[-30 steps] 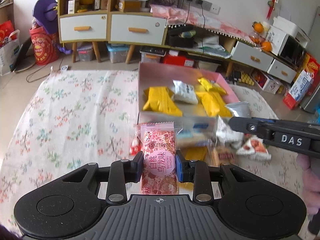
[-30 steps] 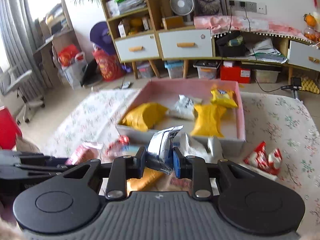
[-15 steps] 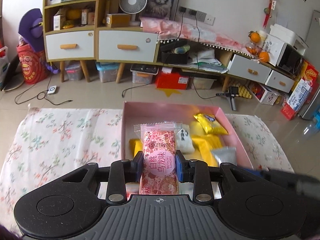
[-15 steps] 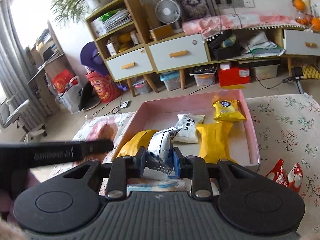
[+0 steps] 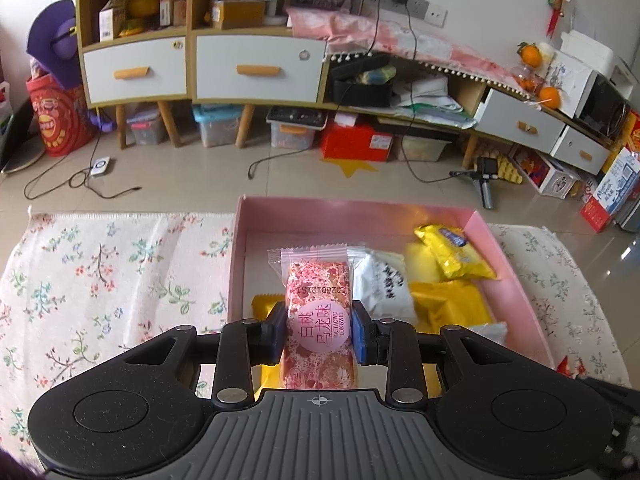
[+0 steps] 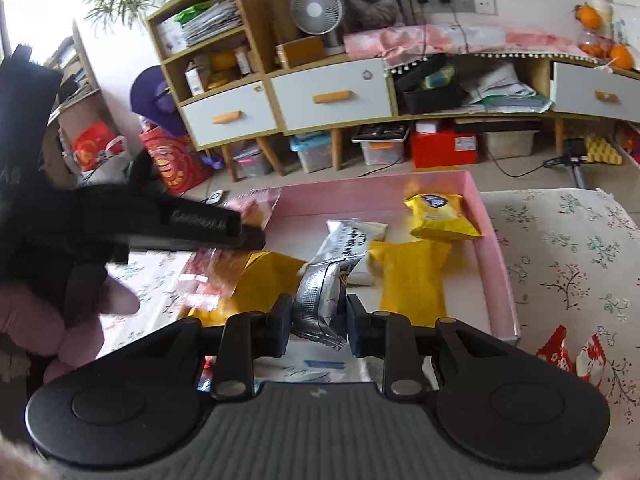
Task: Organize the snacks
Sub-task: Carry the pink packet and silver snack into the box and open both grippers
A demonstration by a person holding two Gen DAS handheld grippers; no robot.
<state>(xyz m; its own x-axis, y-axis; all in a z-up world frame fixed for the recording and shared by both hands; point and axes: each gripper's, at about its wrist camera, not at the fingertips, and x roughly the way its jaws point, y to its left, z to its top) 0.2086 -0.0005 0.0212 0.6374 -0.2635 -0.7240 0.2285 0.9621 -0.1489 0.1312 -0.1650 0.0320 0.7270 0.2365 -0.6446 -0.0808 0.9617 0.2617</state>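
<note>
Floral cloth (image 5: 100, 276), pink box (image 5: 516, 280) on top. Hovering over it, left gripper (image 5: 319, 330) pinching pink pack (image 5: 319, 320) mid-body, right gripper (image 6: 319, 322) squeezing crinkly, light foil pack (image 6: 320, 304).

left wrist: above, near, forward-down | right wrist: same | shared: pink box (image 5: 508, 256) (image 6: 490, 220)

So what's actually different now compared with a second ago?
Both claws have carried their snacks from the heap in front of the pink box up over the box itself. The left claw still grips the pink flowery packet, the right claw still grips the silver packet; nothing has been let go. The yellow packets and white packet inside the box lie as before.
</note>
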